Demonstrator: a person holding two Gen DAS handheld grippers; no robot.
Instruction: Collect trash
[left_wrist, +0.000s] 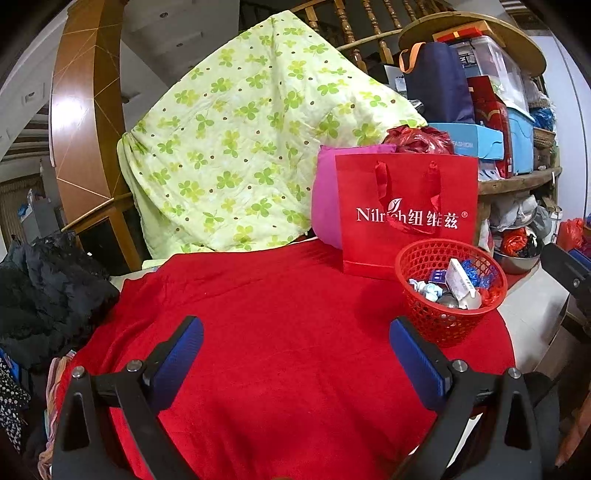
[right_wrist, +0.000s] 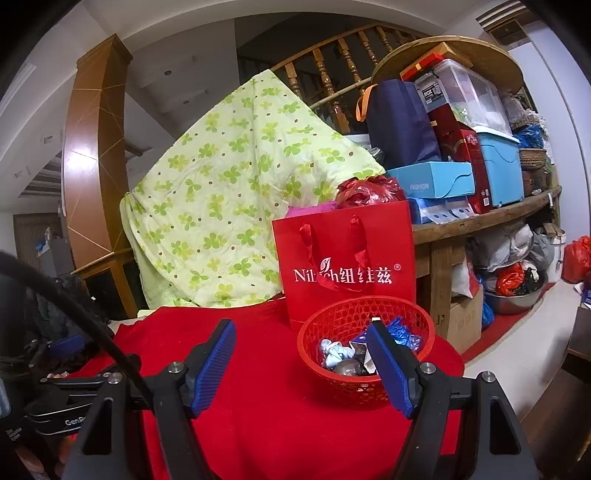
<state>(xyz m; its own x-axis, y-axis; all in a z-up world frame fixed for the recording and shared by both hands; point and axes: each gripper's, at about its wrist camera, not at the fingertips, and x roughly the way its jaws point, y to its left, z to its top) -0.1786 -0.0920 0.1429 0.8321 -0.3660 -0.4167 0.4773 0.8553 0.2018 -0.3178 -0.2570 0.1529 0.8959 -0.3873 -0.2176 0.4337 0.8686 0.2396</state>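
Note:
A red mesh basket (left_wrist: 448, 314) stands on the red cloth (left_wrist: 277, 314) at the right, holding several pieces of trash (left_wrist: 458, 286): crumpled paper, blue wrappers, a white carton. My left gripper (left_wrist: 295, 332) is open and empty above the bare cloth, left of the basket. In the right wrist view the basket (right_wrist: 364, 380) sits just ahead, with trash (right_wrist: 340, 354) inside. My right gripper (right_wrist: 301, 338) is open and empty, its right finger (right_wrist: 388, 365) over the basket's near rim.
A red paper bag (left_wrist: 406, 210) stands right behind the basket, with a pink cushion (left_wrist: 327, 199) beside it. A green-patterned quilt (left_wrist: 240, 140) hangs at the back. Dark clothes (left_wrist: 48, 291) lie at the left. Cluttered shelves (right_wrist: 480, 155) stand at the right.

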